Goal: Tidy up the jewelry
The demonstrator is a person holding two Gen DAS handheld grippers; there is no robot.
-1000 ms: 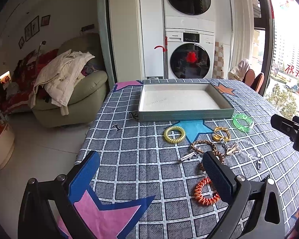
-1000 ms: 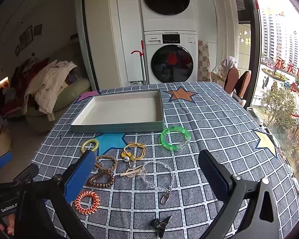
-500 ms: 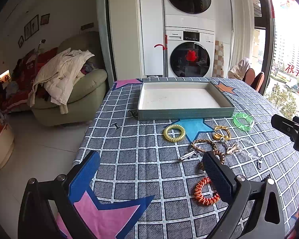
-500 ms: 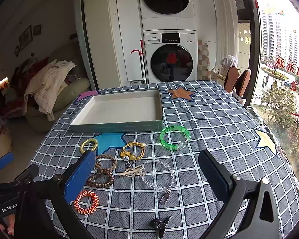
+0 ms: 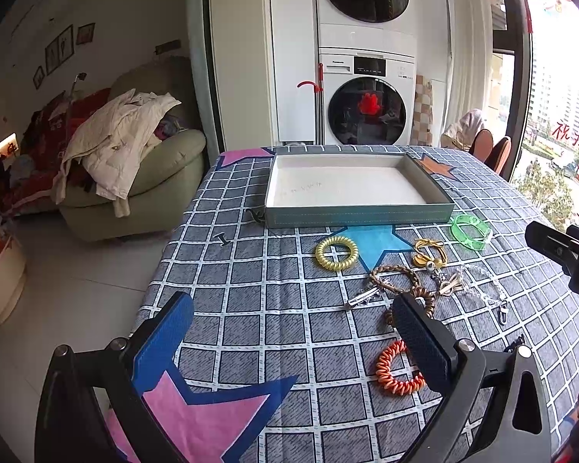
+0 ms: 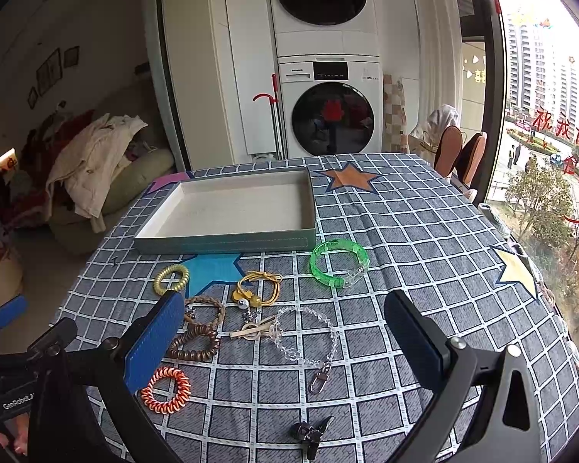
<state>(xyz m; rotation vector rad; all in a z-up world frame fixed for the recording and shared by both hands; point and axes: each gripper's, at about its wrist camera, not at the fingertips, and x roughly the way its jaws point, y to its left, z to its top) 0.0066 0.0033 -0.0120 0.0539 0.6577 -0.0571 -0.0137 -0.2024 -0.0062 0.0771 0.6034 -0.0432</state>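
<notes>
Both the left gripper [image 5: 293, 337] and right gripper [image 6: 283, 337] hover spread wide, grasping nothing. Nearest lies the orange spiral hair tie [image 6: 166, 389]; the other jewelry lies between it and the shallow tray [image 6: 227, 239] beyond.

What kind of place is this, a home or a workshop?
Most likely a home, an open living and laundry area: stacked washing machines against the wall, a green armchair piled with clothes, and a table under a checked cloth.
</notes>
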